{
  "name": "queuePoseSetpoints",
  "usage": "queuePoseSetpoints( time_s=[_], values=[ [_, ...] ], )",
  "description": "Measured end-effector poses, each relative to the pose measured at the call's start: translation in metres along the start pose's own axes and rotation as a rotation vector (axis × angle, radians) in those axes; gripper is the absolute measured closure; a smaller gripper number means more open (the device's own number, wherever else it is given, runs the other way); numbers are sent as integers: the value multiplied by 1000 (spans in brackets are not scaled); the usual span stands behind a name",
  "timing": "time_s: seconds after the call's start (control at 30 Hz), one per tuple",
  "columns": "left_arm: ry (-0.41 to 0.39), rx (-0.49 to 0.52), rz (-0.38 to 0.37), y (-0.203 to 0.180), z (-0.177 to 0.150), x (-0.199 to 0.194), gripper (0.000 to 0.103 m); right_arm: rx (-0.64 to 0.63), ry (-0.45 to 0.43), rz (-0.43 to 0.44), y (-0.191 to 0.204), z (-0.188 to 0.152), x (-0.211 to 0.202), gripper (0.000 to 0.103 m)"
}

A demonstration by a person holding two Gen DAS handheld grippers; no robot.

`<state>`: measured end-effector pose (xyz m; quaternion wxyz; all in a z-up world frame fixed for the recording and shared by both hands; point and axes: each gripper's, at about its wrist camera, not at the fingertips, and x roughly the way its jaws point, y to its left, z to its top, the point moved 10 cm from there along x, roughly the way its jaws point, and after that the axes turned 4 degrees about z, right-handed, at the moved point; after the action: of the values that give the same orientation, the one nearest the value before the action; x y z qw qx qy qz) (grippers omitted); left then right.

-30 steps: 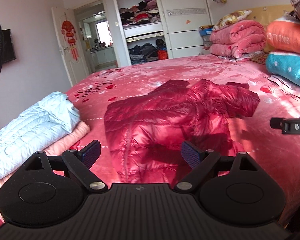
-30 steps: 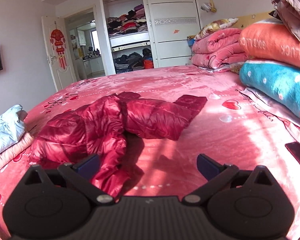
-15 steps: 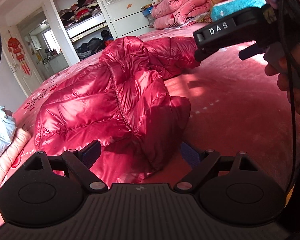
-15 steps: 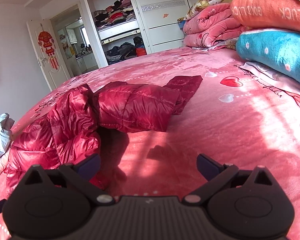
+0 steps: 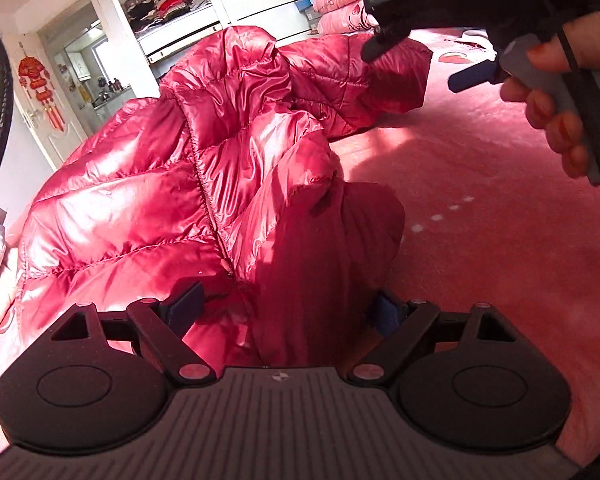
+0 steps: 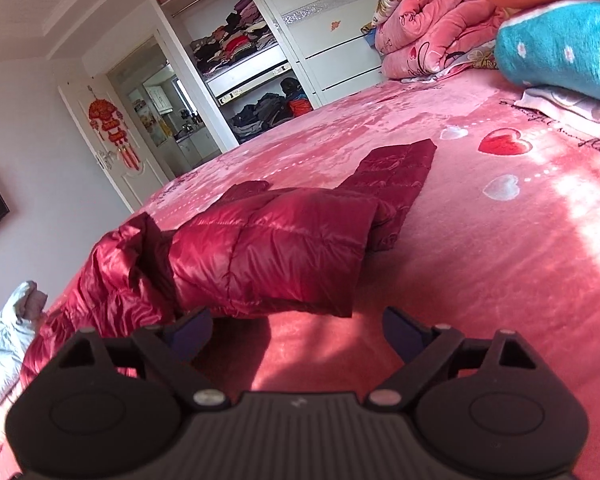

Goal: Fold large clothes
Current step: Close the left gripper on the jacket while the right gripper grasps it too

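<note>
A red puffer jacket (image 5: 172, 184) is spread, partly crumpled, on the pink bed (image 5: 480, 200). The left tool (image 5: 284, 312) is held low with its jaws apart on either side of a fold at the jacket's near edge. The right tool (image 6: 296, 330) is seen with its jaws apart, nothing between them, just before a sleeve (image 6: 268, 256) lying on the bed.

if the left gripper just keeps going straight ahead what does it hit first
Most likely the red puffer jacket: its near folded edge already sits between the open fingers of the left gripper, though exact depth is hard to judge.
</note>
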<state>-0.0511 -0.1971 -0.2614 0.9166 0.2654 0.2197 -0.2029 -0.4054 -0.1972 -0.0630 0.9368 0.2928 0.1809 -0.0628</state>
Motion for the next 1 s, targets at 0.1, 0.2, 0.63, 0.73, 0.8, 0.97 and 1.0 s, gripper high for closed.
queuePoseSetpoints(
  time_s=[0.1,0.2,0.63,0.73,0.8,0.97,1.0],
  values=[
    [-7,-1,-4,-20,-5,-16,0,45,-18,46,-4,9,11,11],
    [-5,-12,-7,-27,-10,-22,0,80,-28,89,-5,16,20,11],
    [38,-123,28,-37,-27,-64,61,62,11,189,18,20,46,42],
    [58,-179,18,-33,-30,-78,79,31,21,176,26,17,47,65],
    [64,-217,7,-31,-34,-96,86,-2,10,168,34,19,44,79],
    [21,-249,3,-21,-34,-157,93,-66,-53,136,55,31,21,87],
    [3,-252,5,-15,-33,-171,93,-74,-69,129,58,34,14,89]
  ],
)
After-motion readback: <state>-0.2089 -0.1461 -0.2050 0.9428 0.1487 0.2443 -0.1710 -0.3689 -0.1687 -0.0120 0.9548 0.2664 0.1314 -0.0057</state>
